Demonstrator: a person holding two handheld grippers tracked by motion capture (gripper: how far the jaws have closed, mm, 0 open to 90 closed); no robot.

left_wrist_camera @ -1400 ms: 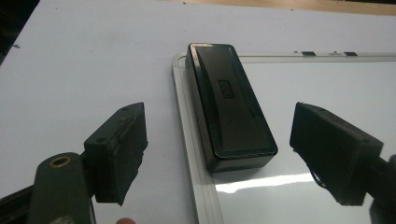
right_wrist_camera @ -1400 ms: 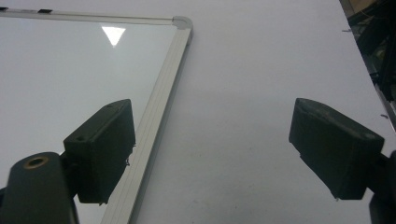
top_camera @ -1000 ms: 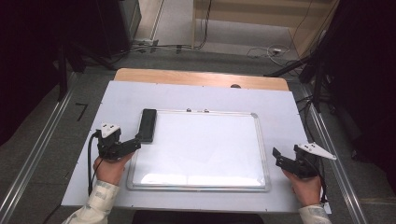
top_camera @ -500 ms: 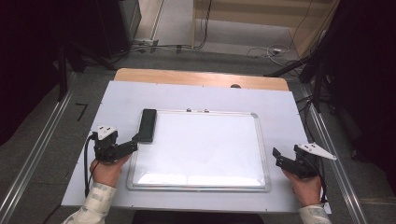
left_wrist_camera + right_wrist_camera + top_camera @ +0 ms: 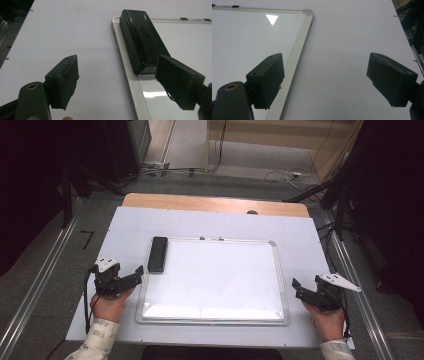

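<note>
A white board (image 5: 215,280) with a silver frame lies flat on the white table top (image 5: 225,222). A black eraser (image 5: 158,254) rests on the board's left edge near its far corner. My left gripper (image 5: 136,275) hovers just left of the board's frame, a little nearer than the eraser, open and holding nothing. In the left gripper view the eraser (image 5: 142,40) lies ahead of the open left gripper (image 5: 117,68), slightly to the right. My right gripper (image 5: 298,290) is open and empty off the board's right edge. The right gripper view has the board's frame (image 5: 298,42) ahead of the right gripper (image 5: 324,72).
A strip of wooden table (image 5: 215,204) runs along the far edge of the white top. Metal rails (image 5: 35,290) flank the table on the floor at both sides. Cables (image 5: 280,172) lie on the floor beyond the table.
My left gripper has drawn back slightly, toward the near left and away from the eraser. The right gripper, the board and the eraser have stayed put.
</note>
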